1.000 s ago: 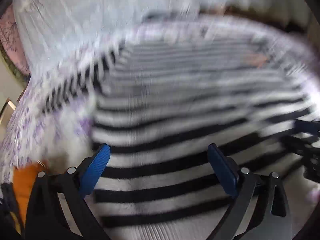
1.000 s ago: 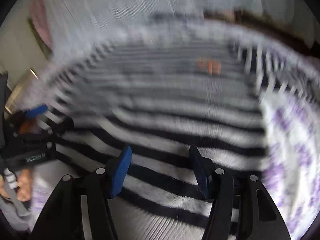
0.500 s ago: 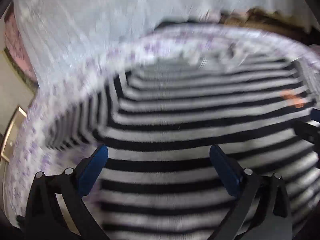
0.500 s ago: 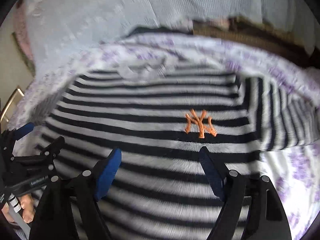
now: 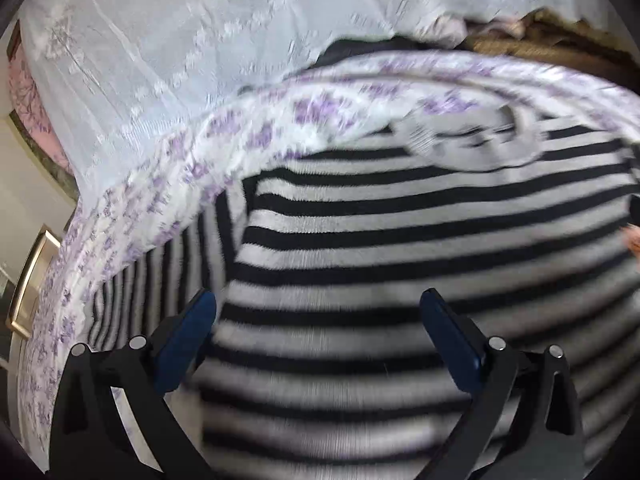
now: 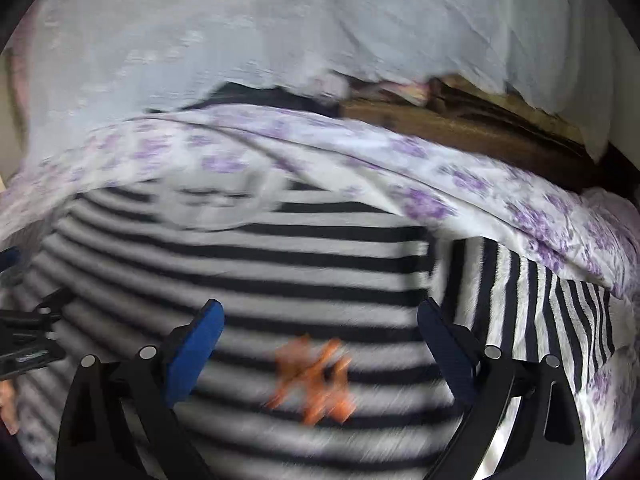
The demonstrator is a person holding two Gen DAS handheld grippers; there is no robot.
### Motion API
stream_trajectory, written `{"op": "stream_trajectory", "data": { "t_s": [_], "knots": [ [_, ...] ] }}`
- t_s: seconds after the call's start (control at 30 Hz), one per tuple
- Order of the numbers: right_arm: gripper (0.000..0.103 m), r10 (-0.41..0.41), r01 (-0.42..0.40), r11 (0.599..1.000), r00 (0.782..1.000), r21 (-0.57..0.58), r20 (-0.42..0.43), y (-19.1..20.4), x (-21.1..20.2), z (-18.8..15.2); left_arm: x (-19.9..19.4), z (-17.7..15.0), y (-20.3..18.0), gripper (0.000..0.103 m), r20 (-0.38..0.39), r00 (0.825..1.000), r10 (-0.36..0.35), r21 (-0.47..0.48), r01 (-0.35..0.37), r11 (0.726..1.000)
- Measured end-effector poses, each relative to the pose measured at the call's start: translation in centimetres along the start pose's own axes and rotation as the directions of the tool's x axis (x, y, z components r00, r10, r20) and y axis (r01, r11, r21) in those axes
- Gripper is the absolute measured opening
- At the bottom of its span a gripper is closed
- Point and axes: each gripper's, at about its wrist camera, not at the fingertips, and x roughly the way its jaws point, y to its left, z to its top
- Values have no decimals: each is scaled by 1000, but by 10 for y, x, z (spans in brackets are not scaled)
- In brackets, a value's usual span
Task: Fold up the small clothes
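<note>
The striped sweater lay flat on the flowered bedsheet, soft and floppy. The right gripper was opening over its logo; the left gripper hovered wide. Sleeve at three o'clock looked easiest to pinch.

Wide-apart left tongs above striped sweater on floral bedsheet
</note>
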Motion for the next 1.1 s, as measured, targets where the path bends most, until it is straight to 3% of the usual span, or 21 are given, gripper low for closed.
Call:
{"op": "stream_trajectory", "data": {
  "t_s": [0.03,0.1,0.23,0.3,0.37,0.43,0.5,0.53,0.57,0.6,0.7,0.8,0.93,1.03,1.1],
  "knots": [
    [100,47,-44,998,996,36,-81,-5,25,-3,16,0,1,99,-26,1000,-7,-17,7,1000],
    [100,156,-151,981,987,119,-32,-21,16,-1,30,-4,10,99,-3,997,-81,-98,80,992],
    [97,195,-199,962,980,188,41,-41,-8,-5,17,-6,11,99,17,998,-67,-82,68,994],
    [97,119,-147,961,984,234,131,-66,-38,-5,-6,-10,12,99,55,993,-101,-77,105,991],
    [98,49,-98,959,982,266,184,-90,-54,-7,-35,-13,15,99,114,978,-173,-79,182,980],
    [98,-31,-24,944,987,329,158,-131,-50,-11,-49,-11,8,99,132,970,-206,-64,216,974],
    [98,-61,43,918,998,393,33,-171,-23,-25,-45,-13,-10,99,106,973,-203,-17,206,978],
    [98,-39,46,909,999,413,-27,-186,-5,-34,-35,-15,-18,99,83,979,-185,9,184,983],
    [100,-2,-3,906,1000,423,11,-193,-7,-38,-15,-22,-30,99,37,988,-148,43,146,988],
    [100,11,-24,898,999,439,33,-196,-18,-37,-1,-28,-33,99,17,986,-165,40,164,986],
    [99,-5,-30,901,997,433,79,-194,-42,-41,2,-25,-10,99,-8,969,-248,-73,247,966],
    [99,-64,-4,878,990,479,124,-213,-77,-54,-8,-36,8,99,8,974,-226,-146,225,964],
    [99,-98,4,801,987,599,124,-257,-104,-84,-39,-46,29,99,102,984,-145,-162,161,974],
    [99,-96,-21,690,988,724,119,-301,-109,-120,-16,-57,38,99,2,989,-149,-222,146,964],
    [93,-47,-81,603,990,794,136,-321,-102,-135,2,-63,35,99,-66,988,-139,-235,120,965]
  ]
}}
